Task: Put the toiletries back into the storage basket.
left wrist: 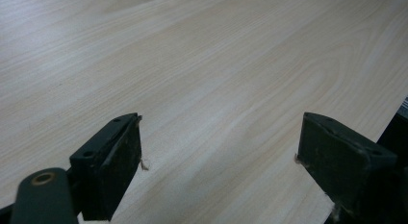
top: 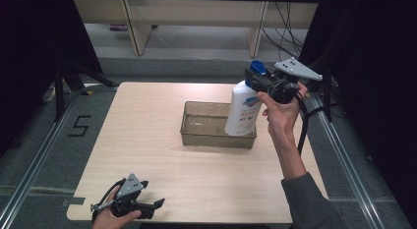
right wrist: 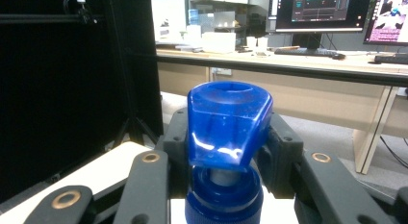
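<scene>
The right gripper [top: 255,80] is clamping the neck of a white pump bottle [top: 243,110] just under its blue pump head [top: 257,68], and the right hand [top: 281,111] is holding it up at the far right of the table [top: 147,140]. The bottle is hanging upright, its lower part sitting over the right end of the clear plastic tub [top: 196,133] that is standing mid-table — whether its base is touching the tub floor cannot be told. In the right gripper view the jaws are pressing in from both sides below the pump head [right wrist: 228,125], with the blue collar [right wrist: 223,200] showing under it.

The left gripper [top: 150,207] is resting at the near left edge of the table in the left hand [top: 110,219], well apart from the tub. Its jaws are standing spread wide — in the left gripper view there is bare wood [left wrist: 216,89] between them.
</scene>
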A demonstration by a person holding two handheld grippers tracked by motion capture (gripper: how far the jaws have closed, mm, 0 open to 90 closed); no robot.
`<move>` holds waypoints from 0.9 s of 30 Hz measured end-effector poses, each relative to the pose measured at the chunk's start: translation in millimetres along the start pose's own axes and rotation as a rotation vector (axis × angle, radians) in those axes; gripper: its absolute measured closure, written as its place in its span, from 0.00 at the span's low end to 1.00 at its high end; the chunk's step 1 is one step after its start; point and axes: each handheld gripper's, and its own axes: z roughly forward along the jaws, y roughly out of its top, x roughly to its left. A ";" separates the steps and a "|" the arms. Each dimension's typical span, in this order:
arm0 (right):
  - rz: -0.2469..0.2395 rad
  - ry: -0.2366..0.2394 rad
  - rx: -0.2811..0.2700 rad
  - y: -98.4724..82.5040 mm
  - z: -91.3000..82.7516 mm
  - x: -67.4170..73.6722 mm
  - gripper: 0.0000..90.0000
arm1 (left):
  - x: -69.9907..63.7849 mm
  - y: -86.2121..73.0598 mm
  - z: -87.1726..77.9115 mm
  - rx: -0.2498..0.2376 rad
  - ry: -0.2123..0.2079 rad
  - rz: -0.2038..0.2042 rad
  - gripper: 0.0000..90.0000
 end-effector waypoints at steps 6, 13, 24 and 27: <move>0.005 -0.009 0.012 -6.1 8.9 -3.6 0.68 | 0.0 0.3 -0.4 0.008 -0.005 -0.001 0.17; 0.019 -0.016 0.016 -15.2 15.2 -6.5 0.68 | -0.4 -0.2 0.1 -0.001 -0.002 -0.008 0.17; 0.031 -0.010 0.036 -25.7 18.9 -9.0 0.68 | -0.4 0.1 -0.5 0.002 -0.002 -0.006 0.17; 0.035 -0.011 0.043 -29.1 19.5 -10.1 0.68 | -1.7 0.1 0.4 -0.011 -0.003 -0.023 0.17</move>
